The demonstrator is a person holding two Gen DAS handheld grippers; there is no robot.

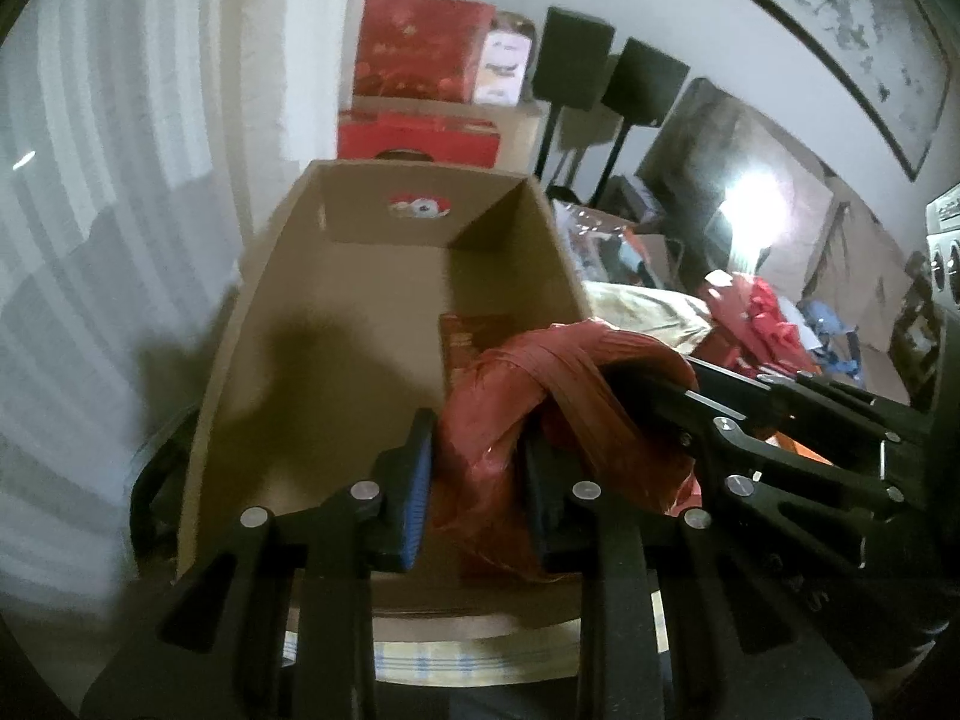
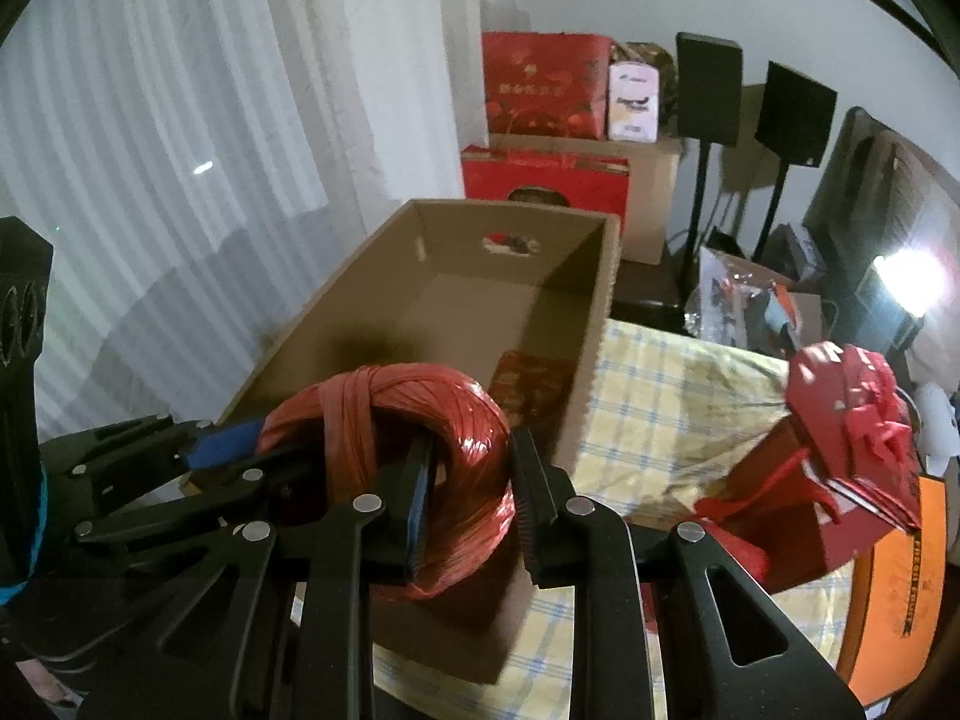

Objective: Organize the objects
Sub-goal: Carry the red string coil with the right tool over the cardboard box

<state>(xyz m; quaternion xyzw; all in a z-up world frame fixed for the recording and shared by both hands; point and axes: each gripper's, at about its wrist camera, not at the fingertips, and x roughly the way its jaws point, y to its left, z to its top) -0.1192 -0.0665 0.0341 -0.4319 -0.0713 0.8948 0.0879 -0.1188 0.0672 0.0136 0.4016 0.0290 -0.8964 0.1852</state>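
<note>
**Operator:** Black fingers of my right hand-held gripper (image 2: pixel 471 504) fill the bottom of its view, set narrow and pinching one side of the red coil of twine (image 2: pixel 414 468); one finger sits inside the ring's hole, the other outside.

**Spotter:** And the left one?

**Operator:** My left hand-held gripper (image 1: pixel 480 498) is also narrow and clamped on the same coil (image 1: pixel 540 420), on the opposite side of the ring. So I carry it between both, neither hand nearer than the other.

**Spotter:** Where is the coil relative to the cardboard box?

**Operator:** It hangs at the near end of the cardboard box (image 2: pixel 600 324), above the rim, not resting on the floor of it. The box's long axis runs straight away from my fingers, toward the end wall with the handle hole. The coil lies roughly flat, its ring spanning across the box's width.

**Spotter:** Anything already inside?

**Operator:** A dark red packet (image 2: pixel 531 384) lies on the box floor by the right wall, just beyond the coil. The box stands on a desk under a checked cloth (image 2: pixel 672 396).

**Spotter:** Next move?

**Operator:** I judge it as forward and down into the free floor left of that packet, both hands lowering level so the ring does not tip.
</note>
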